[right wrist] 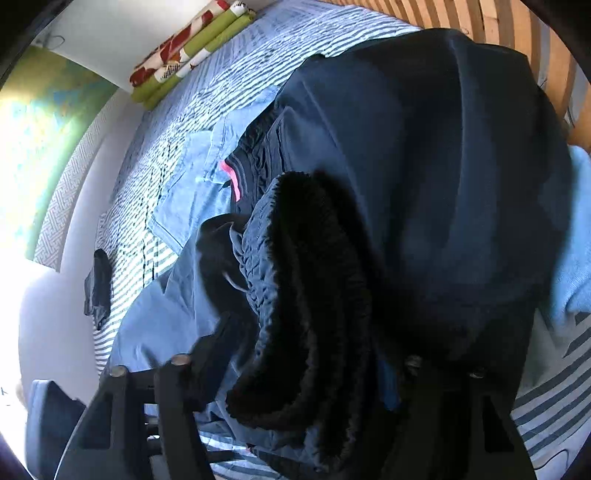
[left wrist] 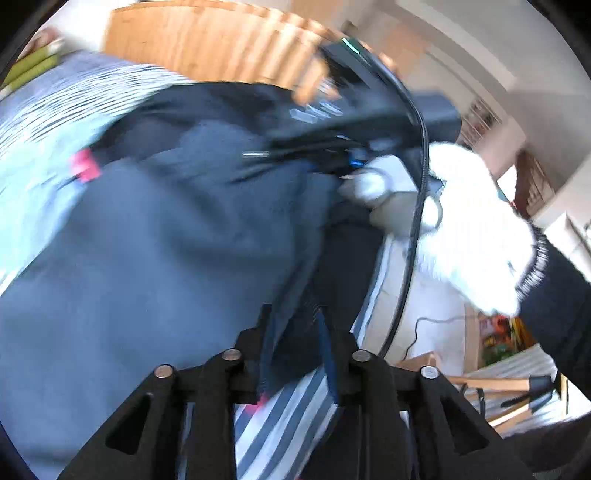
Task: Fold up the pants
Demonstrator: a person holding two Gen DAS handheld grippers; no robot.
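Observation:
The dark navy pants [left wrist: 155, 236] hang bunched over a striped bed, blurred by motion. My left gripper [left wrist: 299, 354] is shut on a fold of the pants at the bottom of the left wrist view. A white-gloved hand [left wrist: 472, 221] holds my right gripper [left wrist: 325, 162] at the pants' upper right edge. In the right wrist view, the pants [right wrist: 424, 184] show a black fleece-lined waistband [right wrist: 314, 295] and a pink tag [right wrist: 232, 177]. My right gripper [right wrist: 306, 373] is shut on that thick waistband.
The bed cover [right wrist: 184, 92] is blue-and-white striped. A light blue garment [right wrist: 192, 192] lies under the pants. A wooden slatted headboard [right wrist: 461, 18] stands behind. Folded green, red and white cloth [right wrist: 188, 48] lies at the far edge, and a small dark item [right wrist: 98, 288] by the wall.

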